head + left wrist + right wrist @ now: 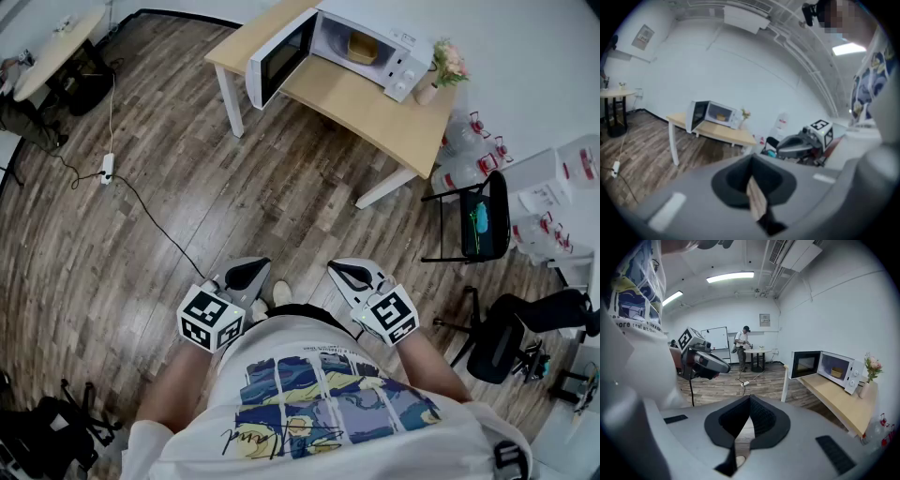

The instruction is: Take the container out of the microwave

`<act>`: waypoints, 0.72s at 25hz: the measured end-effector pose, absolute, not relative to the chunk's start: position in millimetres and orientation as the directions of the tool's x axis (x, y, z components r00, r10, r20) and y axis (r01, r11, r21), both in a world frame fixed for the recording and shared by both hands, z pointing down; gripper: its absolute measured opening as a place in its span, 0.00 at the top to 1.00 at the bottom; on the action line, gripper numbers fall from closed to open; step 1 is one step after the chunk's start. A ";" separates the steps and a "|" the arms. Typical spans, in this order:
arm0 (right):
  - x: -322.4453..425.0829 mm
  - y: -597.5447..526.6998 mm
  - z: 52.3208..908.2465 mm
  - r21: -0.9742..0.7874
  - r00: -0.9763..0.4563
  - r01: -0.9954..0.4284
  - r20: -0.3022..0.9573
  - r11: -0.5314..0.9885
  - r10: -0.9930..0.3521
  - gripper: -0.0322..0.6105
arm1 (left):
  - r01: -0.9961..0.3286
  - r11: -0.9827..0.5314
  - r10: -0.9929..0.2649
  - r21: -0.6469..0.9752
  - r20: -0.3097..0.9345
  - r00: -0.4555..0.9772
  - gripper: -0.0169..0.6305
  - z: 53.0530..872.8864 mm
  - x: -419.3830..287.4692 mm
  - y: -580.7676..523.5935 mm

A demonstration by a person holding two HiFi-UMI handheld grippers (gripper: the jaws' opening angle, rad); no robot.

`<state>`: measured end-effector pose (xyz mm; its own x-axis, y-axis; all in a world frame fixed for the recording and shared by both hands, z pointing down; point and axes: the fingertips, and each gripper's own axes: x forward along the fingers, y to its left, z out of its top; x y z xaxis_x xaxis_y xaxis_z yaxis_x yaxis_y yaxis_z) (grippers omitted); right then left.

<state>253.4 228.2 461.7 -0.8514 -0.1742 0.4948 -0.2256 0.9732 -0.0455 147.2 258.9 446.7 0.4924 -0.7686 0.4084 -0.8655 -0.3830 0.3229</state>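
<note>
The white microwave [394, 52] stands on a light wooden table [375, 112] far ahead, its door [279, 58] swung open to the left. A yellow container [362, 47] sits inside the cavity. The microwave [843, 371] and container [837, 372] also show in the right gripper view, and small in the left gripper view as microwave [723, 114] and container [721, 117]. My left gripper [247, 273] and right gripper [349, 275] are held close to my body, well short of the table. Both are shut and hold nothing.
A vase of flowers [442, 69] stands at the table's right end. Water bottles [469, 155], a black chair [480, 225] and an office chair [506, 337] are on the right. A cable and power strip [107, 169] lie on the floor at left. A person [740, 348] stands by a round table [757, 352].
</note>
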 end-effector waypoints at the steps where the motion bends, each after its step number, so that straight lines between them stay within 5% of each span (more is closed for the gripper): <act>1: 252.6 221.3 460.4 -0.042 -0.854 -0.220 0.492 0.975 -0.172 0.94 | -0.866 -0.396 -0.776 0.305 0.393 0.493 0.96 436.7 153.4 250.9; 18: 196.8 127.9 486.8 0.012 -0.817 -0.290 0.517 0.957 -0.254 0.94 | -0.816 -0.511 -0.719 0.268 0.387 0.577 0.96 432.7 105.8 168.7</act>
